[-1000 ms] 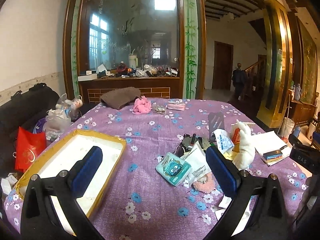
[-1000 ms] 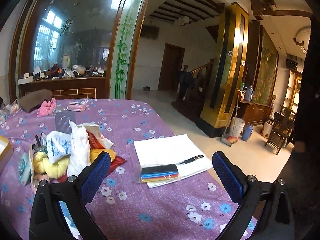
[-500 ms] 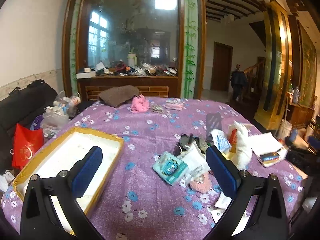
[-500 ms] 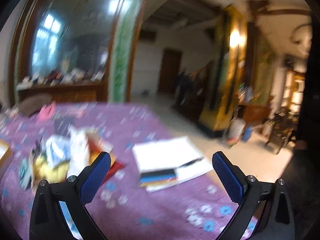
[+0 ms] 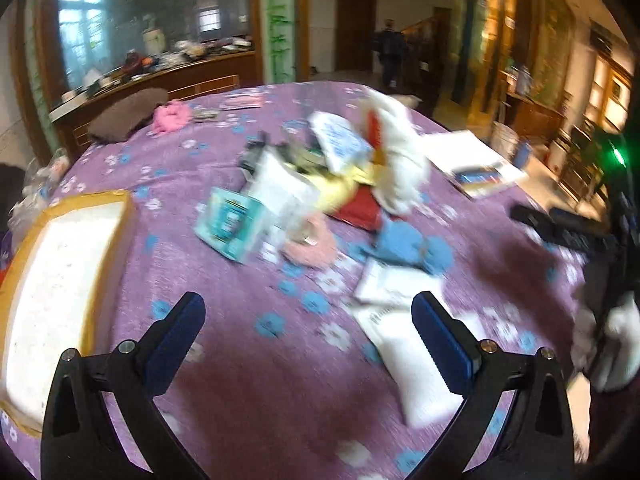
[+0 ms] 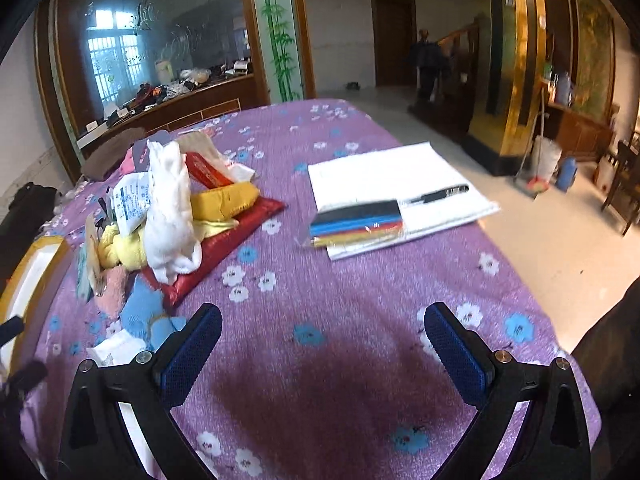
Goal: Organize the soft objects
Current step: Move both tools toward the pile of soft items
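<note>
1. While both the left gripper (image 5: 308,320) and right gripper (image 6: 322,332) hover with jaws spread and empty, white paper sheets (image 6: 394,178) with a black pen (image 6: 436,194) sit right of the pile.
2. Mid-bench, the floppy white cloth toy (image 6: 170,208) stands atop yellow plush (image 6: 120,248) and a red pouch (image 6: 224,240), beside the gold-rimmed white tray (image 5: 60,280).

Your white plush (image 6: 170,208) stands upright atop the heap at ten o'clock, yellow cloth (image 6: 120,250) and pink puff (image 5: 308,246) beneath.

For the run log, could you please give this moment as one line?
left gripper: open, empty | right gripper: open, empty | soft pile: untouched on tablecloth | tray: nothing inside
</note>
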The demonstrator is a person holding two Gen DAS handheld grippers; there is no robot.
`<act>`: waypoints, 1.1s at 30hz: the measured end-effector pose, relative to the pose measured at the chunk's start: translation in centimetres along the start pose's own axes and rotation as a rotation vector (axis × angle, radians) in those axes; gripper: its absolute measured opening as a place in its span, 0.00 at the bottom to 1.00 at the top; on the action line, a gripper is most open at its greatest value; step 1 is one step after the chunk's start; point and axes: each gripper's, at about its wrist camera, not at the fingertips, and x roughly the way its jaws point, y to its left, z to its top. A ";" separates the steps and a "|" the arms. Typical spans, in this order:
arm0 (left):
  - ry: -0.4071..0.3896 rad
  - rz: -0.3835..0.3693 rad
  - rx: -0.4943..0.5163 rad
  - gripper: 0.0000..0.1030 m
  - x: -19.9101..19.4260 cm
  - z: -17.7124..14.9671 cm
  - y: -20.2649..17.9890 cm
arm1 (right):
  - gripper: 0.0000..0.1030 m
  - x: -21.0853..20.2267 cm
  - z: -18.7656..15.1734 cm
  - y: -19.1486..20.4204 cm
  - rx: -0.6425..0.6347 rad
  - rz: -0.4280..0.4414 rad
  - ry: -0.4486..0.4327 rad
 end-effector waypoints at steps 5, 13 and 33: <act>-0.022 0.132 -0.056 1.00 1.1 2.7 4.7 | 0.99 -0.7 0.3 1.0 -0.035 0.037 -0.020; 0.031 0.256 -0.042 1.00 4.0 2.4 7.7 | 0.99 0.1 0.8 4.1 -0.115 0.100 -0.026; -0.135 0.402 -0.067 1.00 0.9 2.6 6.4 | 0.99 -3.0 1.4 5.9 -0.031 0.093 -0.310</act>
